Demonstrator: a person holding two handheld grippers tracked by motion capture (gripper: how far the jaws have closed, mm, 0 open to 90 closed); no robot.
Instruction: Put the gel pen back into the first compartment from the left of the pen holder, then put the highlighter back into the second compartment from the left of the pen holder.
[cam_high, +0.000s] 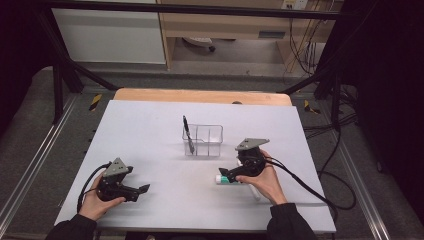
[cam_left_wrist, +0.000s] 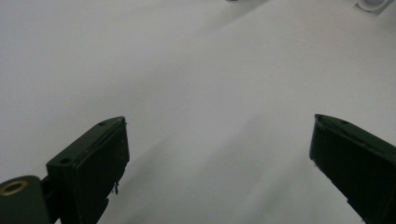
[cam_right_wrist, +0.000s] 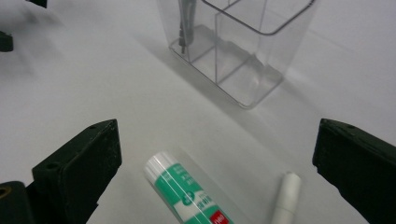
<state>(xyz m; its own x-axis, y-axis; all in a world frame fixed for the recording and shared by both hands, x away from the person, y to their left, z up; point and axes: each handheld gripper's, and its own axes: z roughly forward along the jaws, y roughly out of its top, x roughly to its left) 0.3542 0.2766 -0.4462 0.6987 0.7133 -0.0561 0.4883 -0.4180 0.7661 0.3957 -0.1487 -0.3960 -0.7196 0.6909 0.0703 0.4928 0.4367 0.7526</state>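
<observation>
Green-and-white glue stick lies between my right gripper spread jaws, ready for grasp; clear plastic organizer beyond. Left gripper released, idle.

Dim room, the tabletop evenly lit from above. Soft shadows, slight blur. Gripper views grainy and washed out.

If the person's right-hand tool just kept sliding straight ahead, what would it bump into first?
Probably the green-and-white glue stick, lying between the open jaws of the right tool beside a white pen. Farther along stands the clear organizer, though depth is hard to judge.
</observation>
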